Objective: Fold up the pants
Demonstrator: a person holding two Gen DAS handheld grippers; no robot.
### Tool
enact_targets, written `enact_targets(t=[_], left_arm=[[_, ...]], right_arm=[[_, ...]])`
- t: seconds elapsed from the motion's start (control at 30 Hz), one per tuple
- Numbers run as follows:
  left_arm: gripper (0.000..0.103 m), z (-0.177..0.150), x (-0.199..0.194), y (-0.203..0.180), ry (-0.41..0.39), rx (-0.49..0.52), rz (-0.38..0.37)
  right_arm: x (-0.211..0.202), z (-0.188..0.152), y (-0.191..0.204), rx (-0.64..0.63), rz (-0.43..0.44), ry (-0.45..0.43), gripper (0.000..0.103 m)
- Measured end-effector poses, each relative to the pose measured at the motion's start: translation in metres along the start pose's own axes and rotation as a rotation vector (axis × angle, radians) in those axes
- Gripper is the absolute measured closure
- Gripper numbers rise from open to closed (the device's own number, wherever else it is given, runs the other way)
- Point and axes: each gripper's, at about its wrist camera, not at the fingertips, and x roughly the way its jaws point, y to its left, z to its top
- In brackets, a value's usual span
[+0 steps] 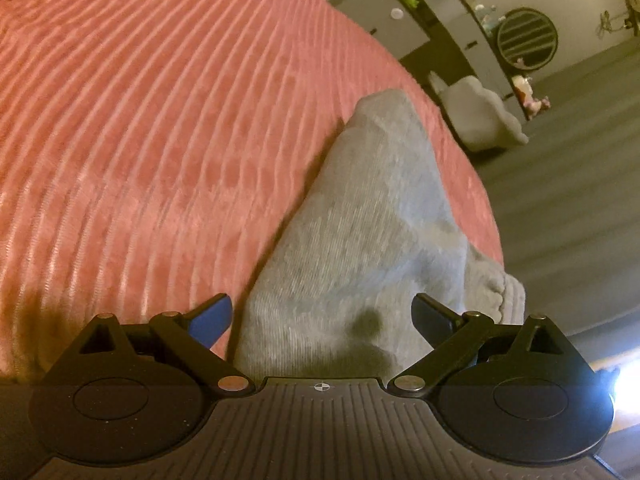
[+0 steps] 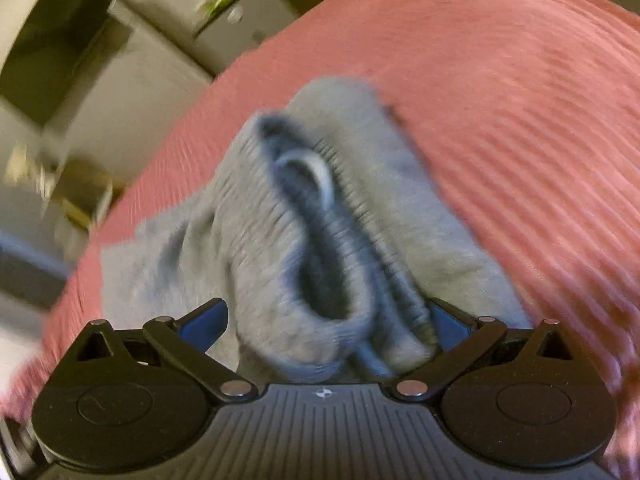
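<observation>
Soft grey knit pants are lying on the pink ribbed bedspread, running lengthwise away between both wide-open, empty grippers, left gripper and right gripper, the ribbed waistband lying nearest the right.

A bed under a pink ribbed blanket carries everything. The grey pants lie on the blanket near its edge, bunched and partly raised off it. In the right wrist view, the ribbed waistband gapes open, with more grey cloth spread flat on the blanket around it.
</observation>
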Motion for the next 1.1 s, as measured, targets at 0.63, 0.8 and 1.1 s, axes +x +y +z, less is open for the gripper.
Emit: enact_targets(t=[0.63,0.8,1.1], left_arm=[[0.004,0.001,-0.003,-0.005,0.005,0.019,0.06],[0.004,0.018,-0.01,-0.046,-0.085,0.193,0.102],[0.004,0.039,0.077,-0.132,-0.031,0.526,0.303]], right_arm=[[-0.036,-0.007,0.017,-0.123,-0.138,-0.152,0.004],[-0.05,-0.014,0.009,-0.149,-0.069,-0.263,0.0],[-0.016,-0.013,-0.01,-0.048,-0.051,-0.174,0.0]])
